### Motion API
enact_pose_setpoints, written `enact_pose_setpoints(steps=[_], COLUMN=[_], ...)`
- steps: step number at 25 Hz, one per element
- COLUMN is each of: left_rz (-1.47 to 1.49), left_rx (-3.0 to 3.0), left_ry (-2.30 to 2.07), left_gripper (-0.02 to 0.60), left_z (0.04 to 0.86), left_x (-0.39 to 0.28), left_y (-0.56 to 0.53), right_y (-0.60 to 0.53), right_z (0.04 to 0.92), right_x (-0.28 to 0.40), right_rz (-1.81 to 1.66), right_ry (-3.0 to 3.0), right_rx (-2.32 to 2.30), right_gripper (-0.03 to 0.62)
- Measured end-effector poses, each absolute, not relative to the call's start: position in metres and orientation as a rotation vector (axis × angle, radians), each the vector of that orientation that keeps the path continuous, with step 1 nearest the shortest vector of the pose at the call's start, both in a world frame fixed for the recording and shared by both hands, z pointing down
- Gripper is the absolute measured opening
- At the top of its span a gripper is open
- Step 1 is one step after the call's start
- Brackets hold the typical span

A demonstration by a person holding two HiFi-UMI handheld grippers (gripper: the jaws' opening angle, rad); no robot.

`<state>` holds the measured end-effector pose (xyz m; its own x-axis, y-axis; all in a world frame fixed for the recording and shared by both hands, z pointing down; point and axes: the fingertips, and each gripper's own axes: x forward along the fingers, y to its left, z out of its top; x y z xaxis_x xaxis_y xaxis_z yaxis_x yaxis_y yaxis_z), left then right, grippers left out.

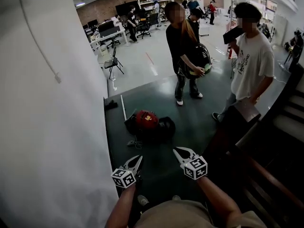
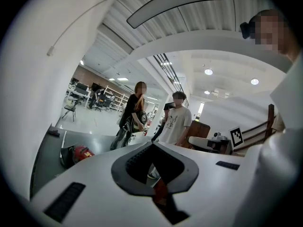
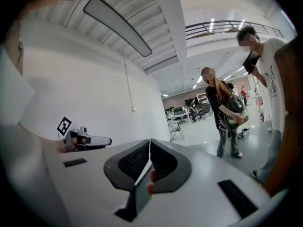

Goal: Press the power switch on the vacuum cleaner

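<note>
The right hand-held gripper [image 3: 150, 142] fills the lower centre, its jaws pressed together with nothing between them. At middle left, the left hand-held gripper [image 3: 85, 139] juts out before a white wall [image 3: 94, 84]. Right of centre a person in black [image 3: 218, 110] clutches a green backpack [image 3: 235, 110]. Another person, in a white T-shirt [image 3: 274, 70], stands at the right edge.

Thing: vacuum cleaner [image 1: 147, 121], a canister type.
Looks: low rounded body with a red top shell that carries a small pale label; black parts wrap round it and bulge out on its right side.
Pose: sitting flat and low, red shell upward.
Place: on the dark floor [image 1: 156, 94], near that dark area's left edge, close to the foot of the white wall [image 1: 57, 127].
Power switch: too small to make out.
</note>
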<state>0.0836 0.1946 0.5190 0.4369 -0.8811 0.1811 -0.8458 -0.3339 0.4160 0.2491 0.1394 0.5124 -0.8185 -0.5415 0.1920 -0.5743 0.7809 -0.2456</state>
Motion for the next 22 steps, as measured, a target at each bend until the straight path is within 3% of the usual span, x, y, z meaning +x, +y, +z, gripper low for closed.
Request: enact_pose_setpoints(steps=[12, 22], left_rz=[-0.07, -0.06], left_rx=[2.23, 2.235], left_ry=[-1.475, -1.432], left_gripper=[0.006, 0.008], left_z=[0.521, 0.542], left_x=[0.083, 0.023], left_y=[0.19, 0.119], right_y=[0.123, 0.058], right_z=[0.515, 0.539], right_x=[0.252, 0.222], right_rz=[0.536, 0.571], right_ry=[-2.893, -2.841], right_rx=[0.844, 0.943], right_gripper=[0.017, 0.017])
